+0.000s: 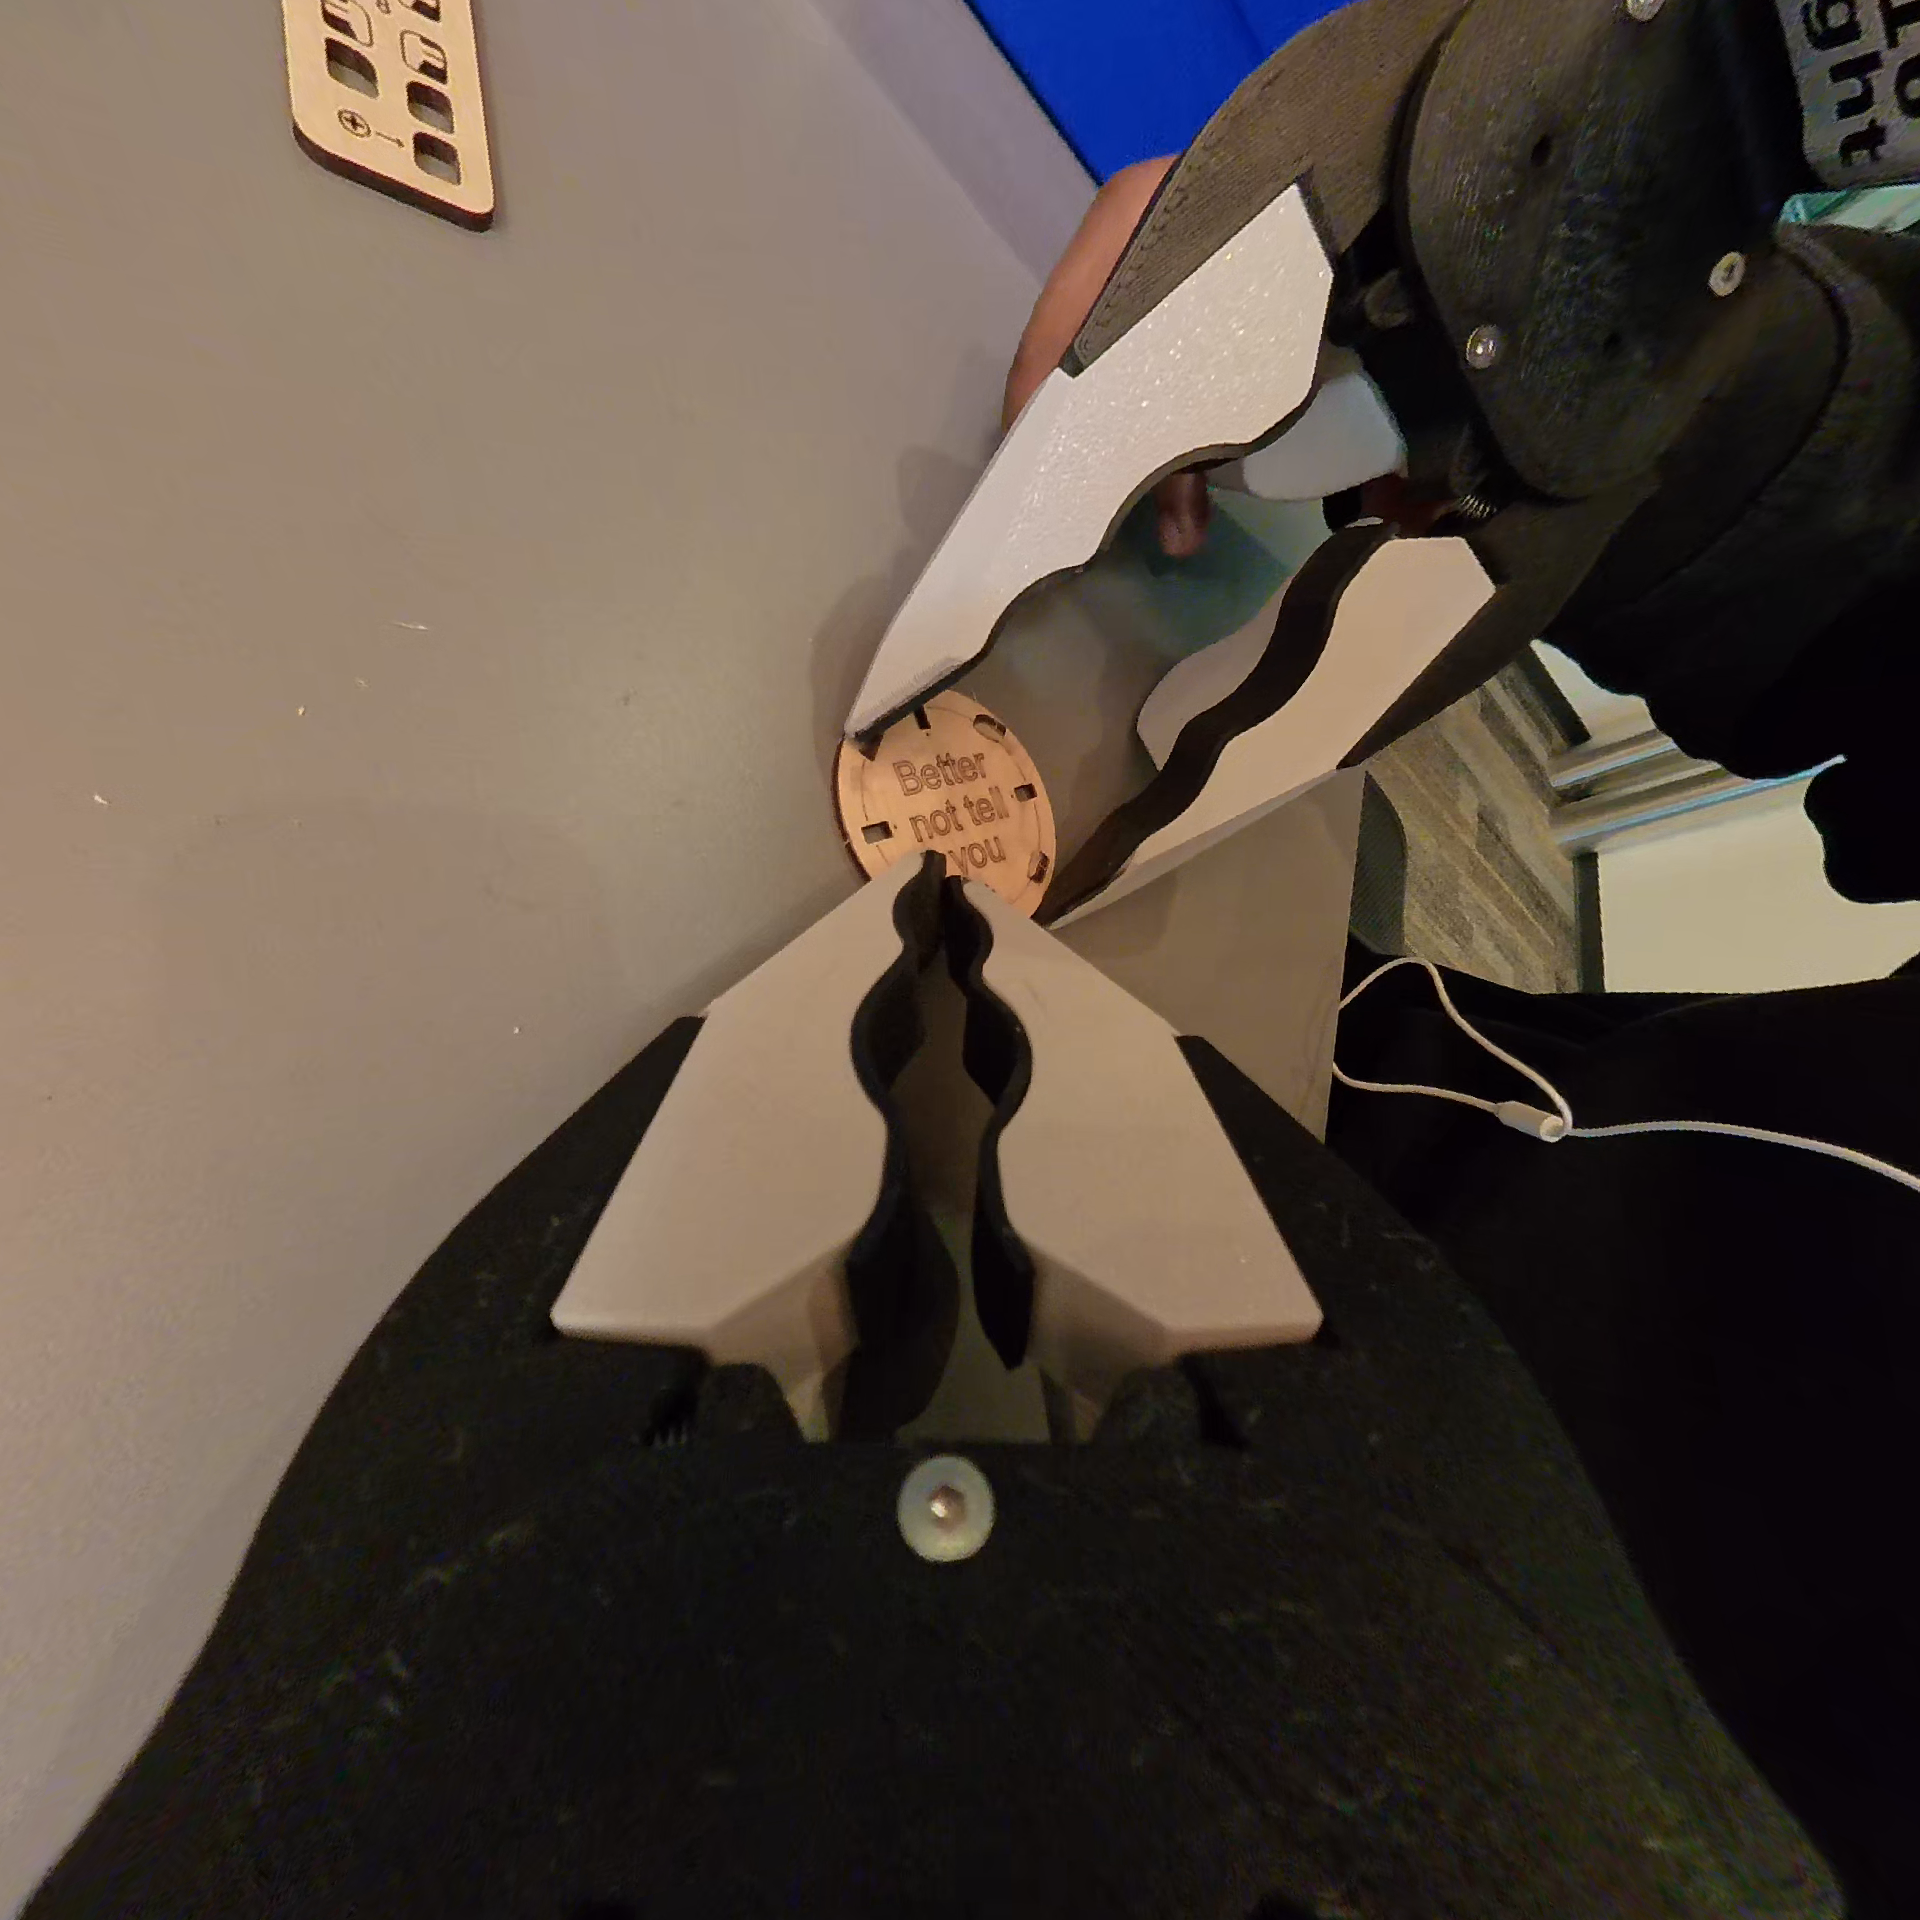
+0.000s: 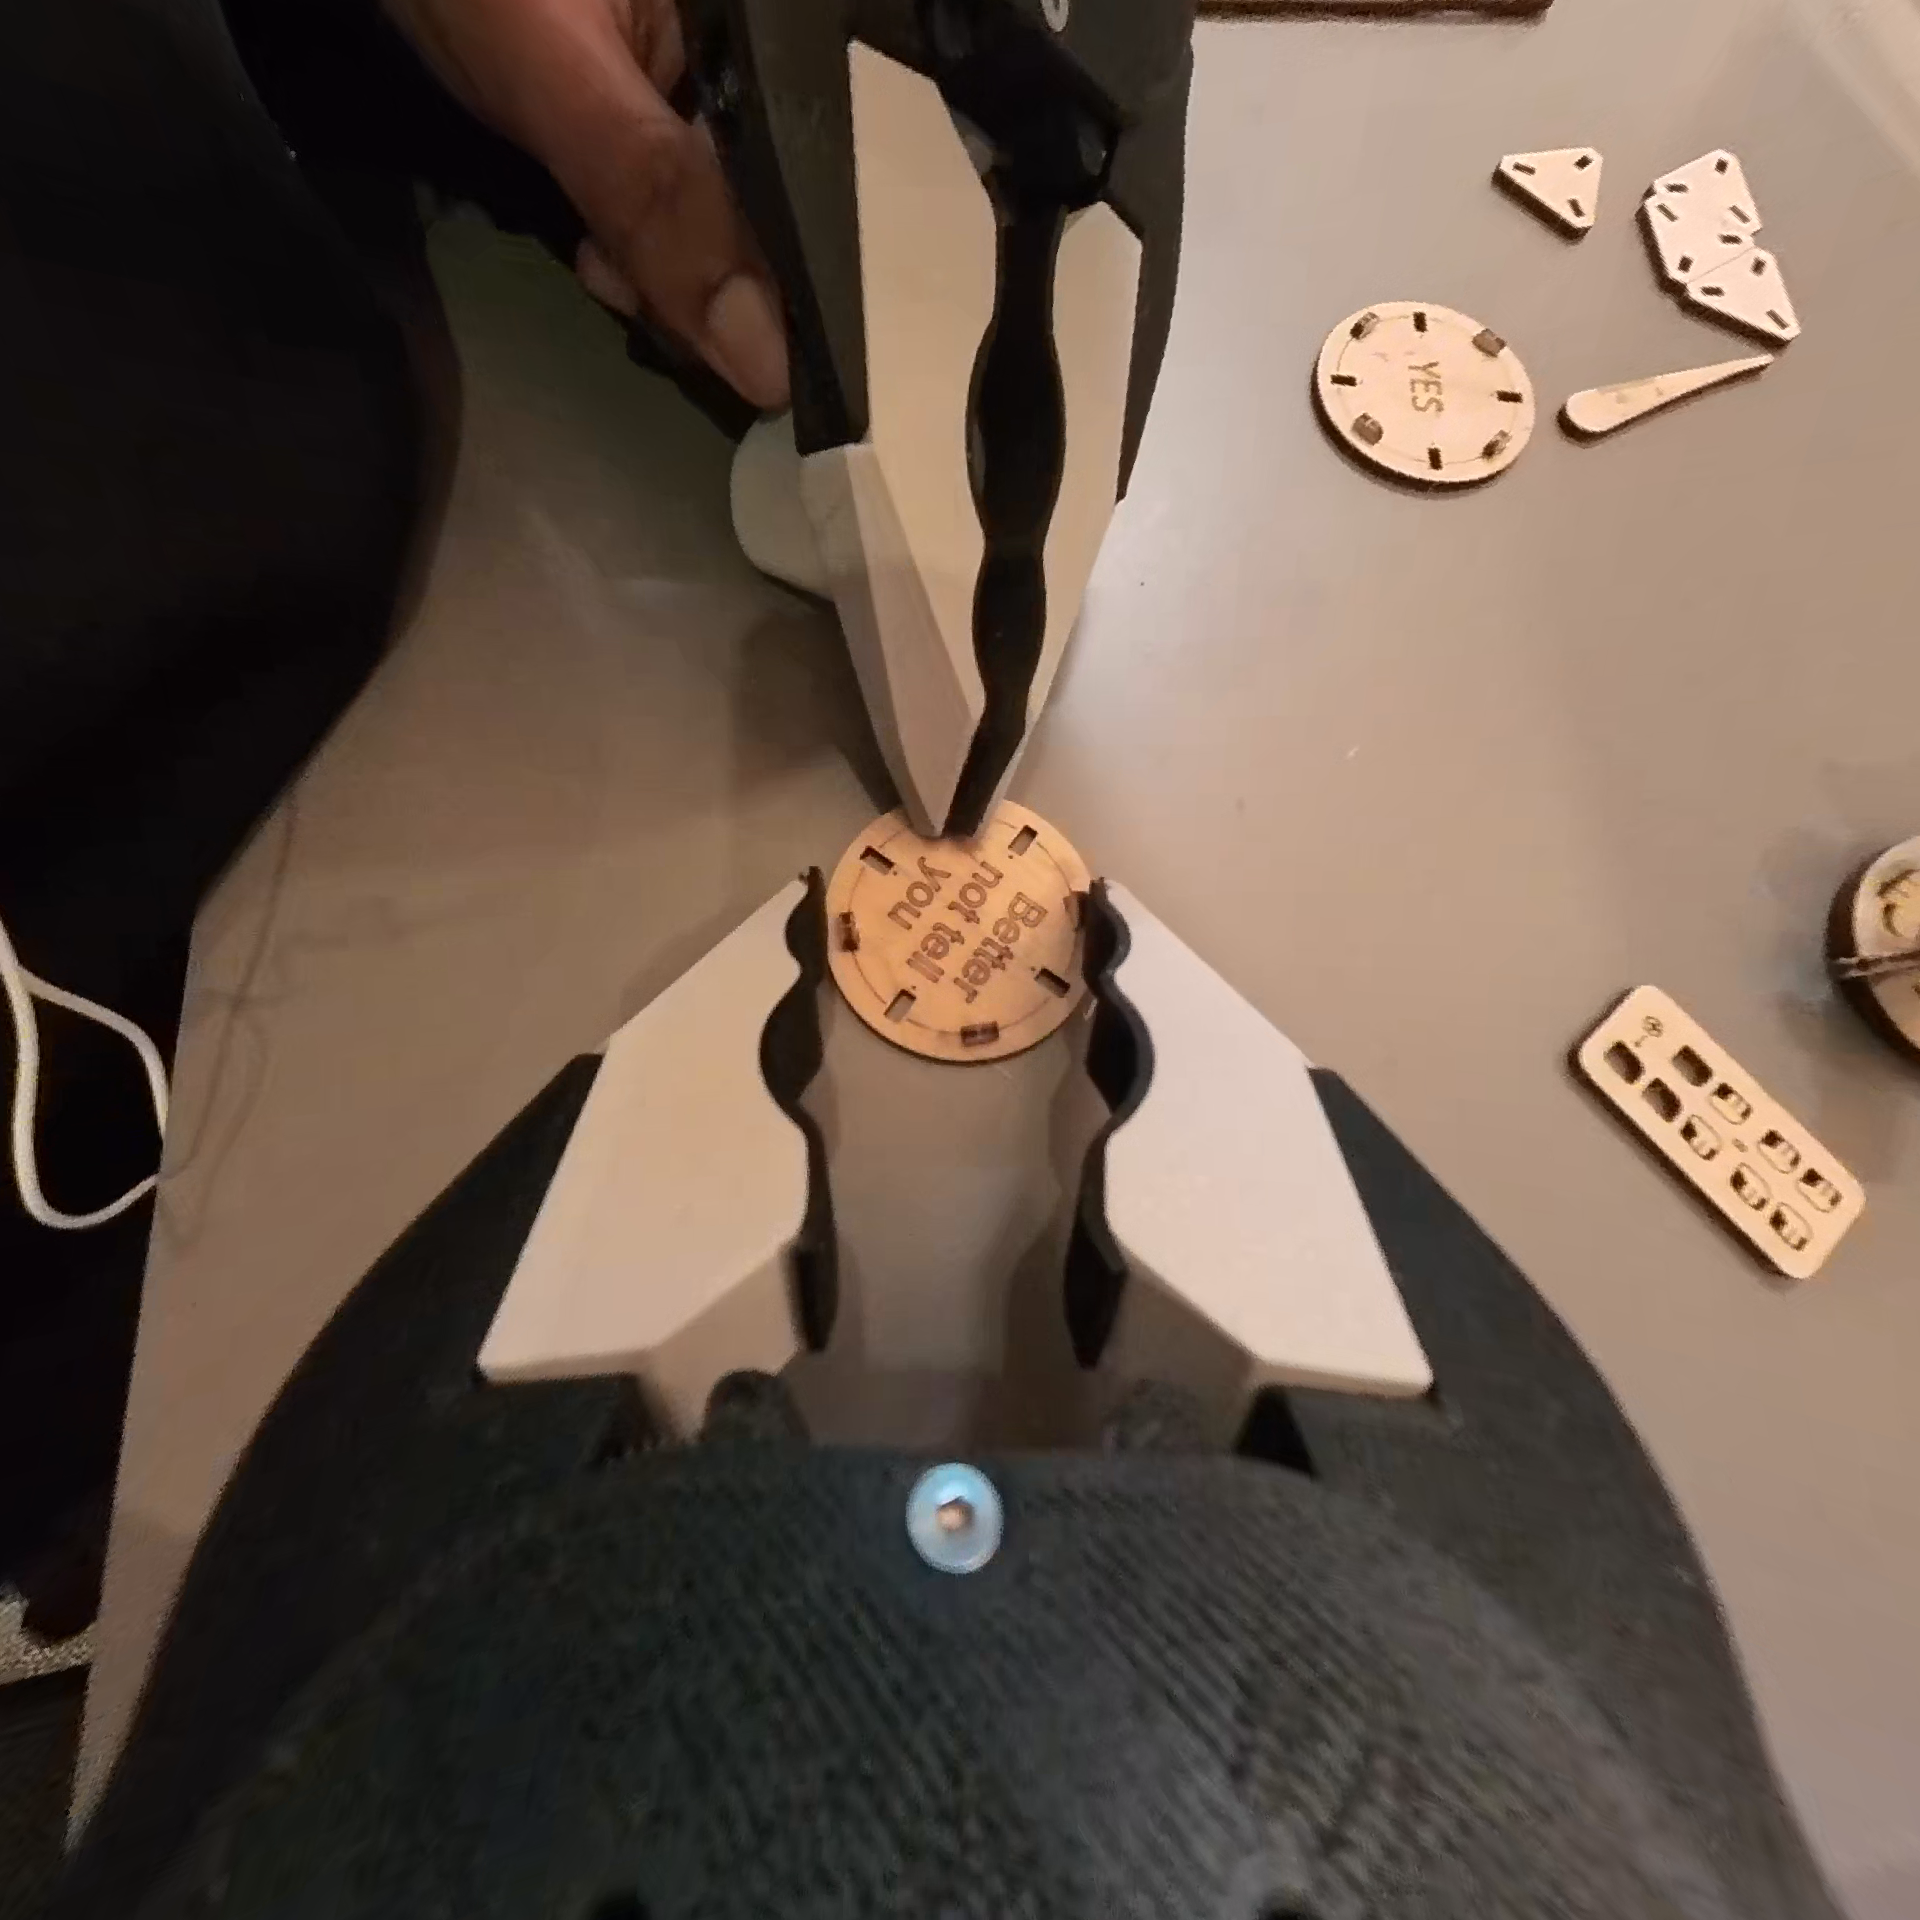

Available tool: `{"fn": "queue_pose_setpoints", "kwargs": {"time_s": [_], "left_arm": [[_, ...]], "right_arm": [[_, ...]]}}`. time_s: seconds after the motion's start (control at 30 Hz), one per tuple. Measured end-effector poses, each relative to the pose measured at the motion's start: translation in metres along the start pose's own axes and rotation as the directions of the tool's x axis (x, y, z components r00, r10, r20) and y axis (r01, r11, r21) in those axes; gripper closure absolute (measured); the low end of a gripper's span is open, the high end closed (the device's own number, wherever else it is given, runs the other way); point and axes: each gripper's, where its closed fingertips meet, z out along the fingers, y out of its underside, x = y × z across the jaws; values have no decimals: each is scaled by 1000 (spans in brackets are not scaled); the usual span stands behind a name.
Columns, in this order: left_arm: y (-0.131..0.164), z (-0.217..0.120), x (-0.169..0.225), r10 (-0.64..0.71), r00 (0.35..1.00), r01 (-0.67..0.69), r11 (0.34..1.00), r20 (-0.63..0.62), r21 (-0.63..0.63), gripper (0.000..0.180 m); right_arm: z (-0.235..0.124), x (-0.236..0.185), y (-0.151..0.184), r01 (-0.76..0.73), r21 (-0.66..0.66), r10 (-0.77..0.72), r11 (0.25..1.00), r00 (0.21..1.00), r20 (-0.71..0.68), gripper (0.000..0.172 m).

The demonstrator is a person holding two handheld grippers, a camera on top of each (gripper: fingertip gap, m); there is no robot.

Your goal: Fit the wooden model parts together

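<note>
A round wooden disc (image 2: 958, 943) with engraved lettering lies flat on the grey counter (image 2: 1351, 727), close to the counter's edge where a person in dark clothing stands. The left tongs (image 2: 961, 826) are pressed together, their joined tips resting down on the far rim of the disc. The right tongs (image 2: 951, 904) stand apart on either side of the disc, the dark pads (image 2: 1103, 935) right at its edge on both sides; whether they squeeze it I cannot tell. A hand (image 2: 665, 208) grips the left tool just beyond the disc.

To the right of the disc lie other wooden pieces: a second round disc (image 2: 1423, 393), a teardrop-shaped pointer (image 2: 1662, 395) beside that, a cluster of small triangular plates (image 2: 1714, 244) farther off, and a slotted rectangular plate (image 2: 1720, 1155) nearer the right tongs. A white cord (image 2: 62, 1091) hangs against the dark clothing to the left of the disc.
</note>
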Motion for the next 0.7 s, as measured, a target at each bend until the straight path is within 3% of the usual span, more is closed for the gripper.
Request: {"fn": "queue_pose_setpoints", "kwargs": {"time_s": [0.7], "left_arm": [[0, 0, 1, -1, 1000, 1, 1000, -3, -1, 180]], "right_arm": [[-1, 0, 2, 5, -63, -4, 998, 1000, 14, 123]]}}
